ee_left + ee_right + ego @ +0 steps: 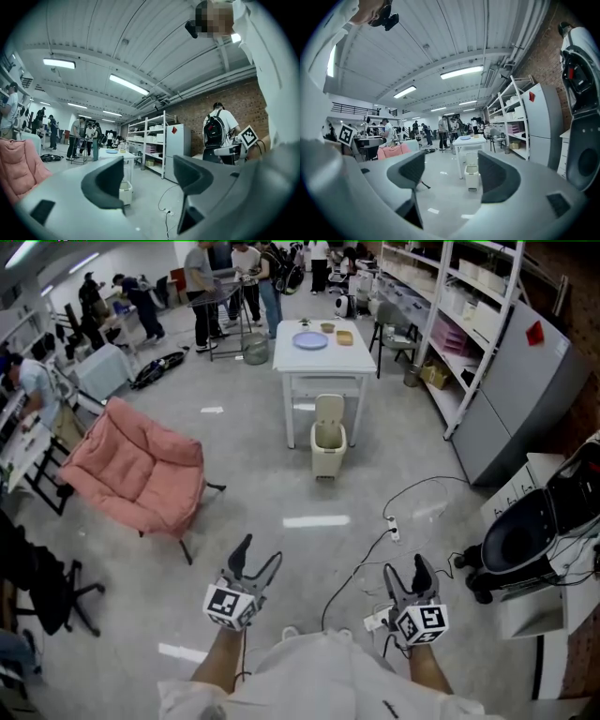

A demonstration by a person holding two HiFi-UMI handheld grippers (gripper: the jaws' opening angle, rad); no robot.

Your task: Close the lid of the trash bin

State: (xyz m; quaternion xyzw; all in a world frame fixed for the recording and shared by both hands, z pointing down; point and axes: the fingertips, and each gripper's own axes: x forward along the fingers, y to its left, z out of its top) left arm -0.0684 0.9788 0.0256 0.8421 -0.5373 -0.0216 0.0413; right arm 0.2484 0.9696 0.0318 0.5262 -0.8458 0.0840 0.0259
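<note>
A beige trash bin (328,444) stands on the floor in front of the white table, its lid (329,410) raised upright. The same trash bin (471,177) shows small between the jaws in the right gripper view, and the trash bin (125,192) peeks out beside the left jaw in the left gripper view. My left gripper (261,555) (147,172) and right gripper (405,568) (451,165) are held low and close to my body, far short of the bin. Both are open with nothing between the jaws.
A white table (349,358) bearing a blue plate (309,339) stands behind the bin. A pink chair (131,467) sits at the left. Cables and a power strip (394,530) lie on the floor at right, near a black machine (525,535). Shelving (469,324) lines the right wall; people stand at the back.
</note>
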